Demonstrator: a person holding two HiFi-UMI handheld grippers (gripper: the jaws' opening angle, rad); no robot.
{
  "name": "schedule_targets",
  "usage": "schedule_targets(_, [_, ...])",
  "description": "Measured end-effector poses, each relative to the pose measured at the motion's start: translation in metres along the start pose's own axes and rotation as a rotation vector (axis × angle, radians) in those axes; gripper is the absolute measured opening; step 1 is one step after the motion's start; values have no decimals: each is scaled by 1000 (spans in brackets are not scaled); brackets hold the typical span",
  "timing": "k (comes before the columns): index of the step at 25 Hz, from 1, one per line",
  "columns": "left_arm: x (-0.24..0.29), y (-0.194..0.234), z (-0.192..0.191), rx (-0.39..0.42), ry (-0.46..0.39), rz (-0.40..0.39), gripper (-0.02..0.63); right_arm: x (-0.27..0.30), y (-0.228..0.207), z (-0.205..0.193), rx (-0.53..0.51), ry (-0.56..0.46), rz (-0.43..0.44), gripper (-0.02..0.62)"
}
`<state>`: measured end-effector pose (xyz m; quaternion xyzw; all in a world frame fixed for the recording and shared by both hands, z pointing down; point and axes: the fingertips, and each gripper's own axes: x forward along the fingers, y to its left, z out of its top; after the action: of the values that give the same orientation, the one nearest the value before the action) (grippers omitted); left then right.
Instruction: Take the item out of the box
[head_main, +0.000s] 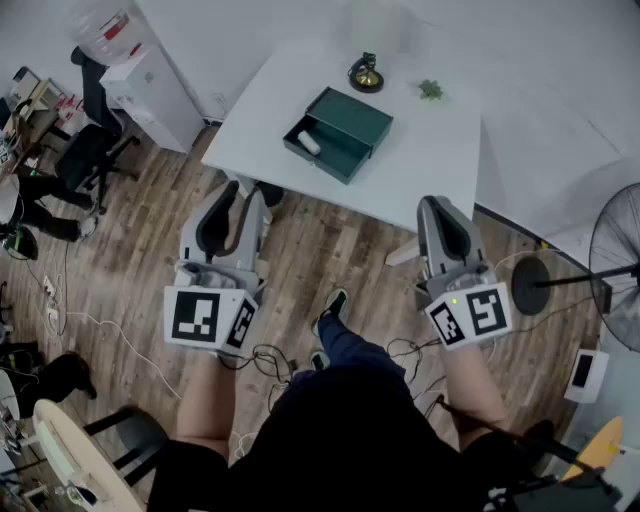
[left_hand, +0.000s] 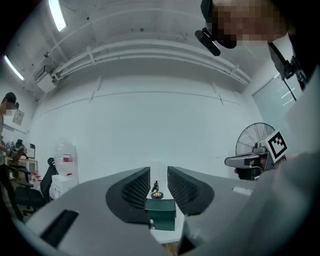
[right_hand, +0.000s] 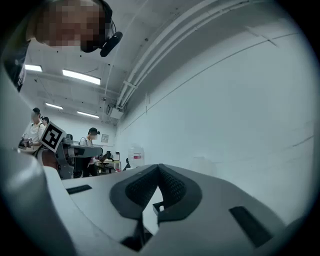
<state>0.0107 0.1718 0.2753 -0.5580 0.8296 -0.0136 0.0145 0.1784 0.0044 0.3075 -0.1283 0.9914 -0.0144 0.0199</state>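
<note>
Item (head_main: 309, 143) in the open green box (head_main: 340, 130), nothing gripped.
I read the left hand-held gripper (head_main: 243, 195) cracked to a narrow slot, empty; the right hand-held gripper (head_main: 441, 205) has its jaws pressed together, empty. Both are over the floor, well short of the white counter (head_main: 430, 160) carrying the box; the item lies at the box's left end.

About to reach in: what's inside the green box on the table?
One small white item lies at the left end of the open green box; the rest of its floor looks bare. What is under the item is hidden.
</note>
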Motion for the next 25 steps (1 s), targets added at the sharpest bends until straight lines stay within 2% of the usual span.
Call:
schedule_targets(3, [-33, -18, -2, 32, 8, 2, 101, -37, 13, 4, 3, -11, -39, 5])
schedule_targets(8, [-92, -52, -5, 9, 21, 13, 100, -96, 35, 8, 5, -16, -55, 4])
schedule_targets(13, [-108, -81, 7, 0, 15, 50, 97, -122, 25, 20, 31, -46, -32, 6])
schedule_targets(21, [-115, -106, 27, 6, -15, 159, 98, -138, -2, 36, 42, -54, 42, 120])
schedule_targets(22, [-113, -105, 26, 2, -6, 176, 109, -136, -7, 38, 46, -57, 55, 137])
schedule_targets(24, [-110, -105, 24, -20, 13, 197, 213, -134, -18, 40, 50, -64, 78, 158])
schedule_targets(25, [-109, -105, 23, -32, 17, 206, 233, -133, -23, 40, 52, -67, 87, 161])
